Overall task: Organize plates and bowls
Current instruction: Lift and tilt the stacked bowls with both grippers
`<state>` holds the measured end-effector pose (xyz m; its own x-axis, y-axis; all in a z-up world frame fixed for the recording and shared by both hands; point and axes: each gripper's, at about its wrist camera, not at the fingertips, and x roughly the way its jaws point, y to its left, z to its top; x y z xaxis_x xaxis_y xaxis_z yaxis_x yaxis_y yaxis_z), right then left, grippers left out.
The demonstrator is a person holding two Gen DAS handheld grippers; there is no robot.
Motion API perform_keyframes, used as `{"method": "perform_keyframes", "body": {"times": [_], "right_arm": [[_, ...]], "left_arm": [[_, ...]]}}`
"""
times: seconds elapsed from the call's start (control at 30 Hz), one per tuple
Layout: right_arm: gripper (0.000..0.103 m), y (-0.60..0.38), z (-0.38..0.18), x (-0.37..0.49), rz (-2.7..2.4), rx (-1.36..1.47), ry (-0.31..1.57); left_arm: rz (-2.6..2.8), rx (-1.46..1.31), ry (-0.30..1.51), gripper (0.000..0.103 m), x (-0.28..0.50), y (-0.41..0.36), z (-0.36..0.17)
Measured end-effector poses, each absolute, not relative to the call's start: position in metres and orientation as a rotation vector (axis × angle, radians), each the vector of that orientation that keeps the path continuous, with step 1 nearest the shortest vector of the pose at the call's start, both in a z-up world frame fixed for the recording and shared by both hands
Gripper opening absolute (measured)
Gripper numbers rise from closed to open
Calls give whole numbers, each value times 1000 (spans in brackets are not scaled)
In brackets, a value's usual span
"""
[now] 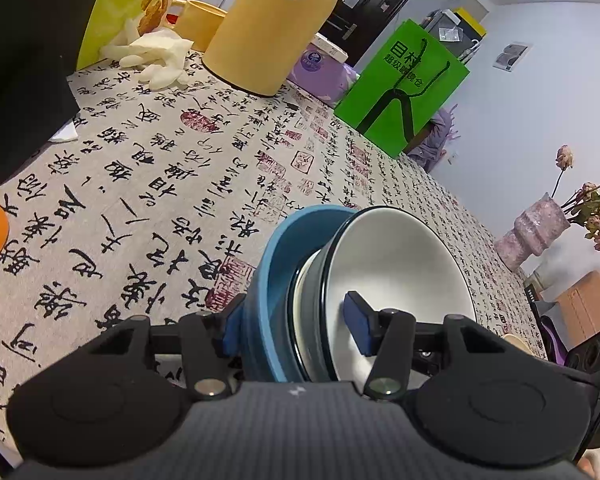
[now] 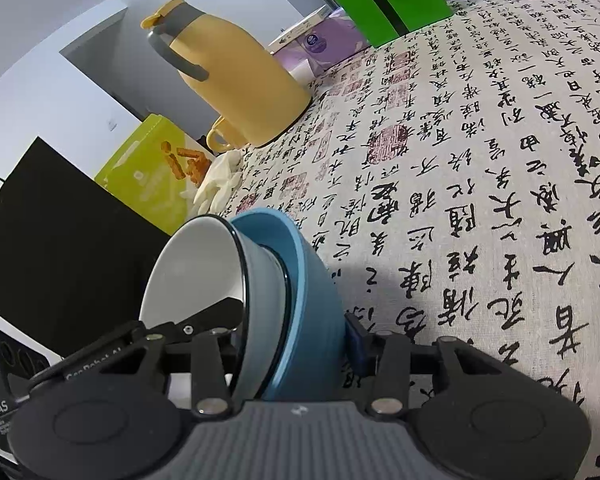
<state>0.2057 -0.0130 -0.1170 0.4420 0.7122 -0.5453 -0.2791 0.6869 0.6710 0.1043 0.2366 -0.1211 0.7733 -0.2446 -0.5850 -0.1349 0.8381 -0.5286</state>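
Note:
A blue bowl with a grey bowl, white inside, nested in it is tipped on its side above the calligraphy tablecloth. My left gripper is shut on the stack, one pad on the blue outer wall and the other inside the white bowl. In the right wrist view the same blue bowl and white-lined bowl sit in my right gripper. It grips the opposite side, with one finger inside the white bowl and a blue pad against the blue wall.
At the far side of the table stand a yellow thermos jug, a yellow mug, pale gloves, a snack box, a purple tissue pack and a green paper bag. A pink vase stands near the right edge.

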Motion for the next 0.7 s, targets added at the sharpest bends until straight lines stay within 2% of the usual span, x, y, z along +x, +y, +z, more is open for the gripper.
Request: {"method": "perform_keyframes", "body": {"times": [0.7], "right_arm": [[43,-32,-104,194,662,558,874]], "left_arm": [[-73,-558,664,53,95,216,-105]]}}
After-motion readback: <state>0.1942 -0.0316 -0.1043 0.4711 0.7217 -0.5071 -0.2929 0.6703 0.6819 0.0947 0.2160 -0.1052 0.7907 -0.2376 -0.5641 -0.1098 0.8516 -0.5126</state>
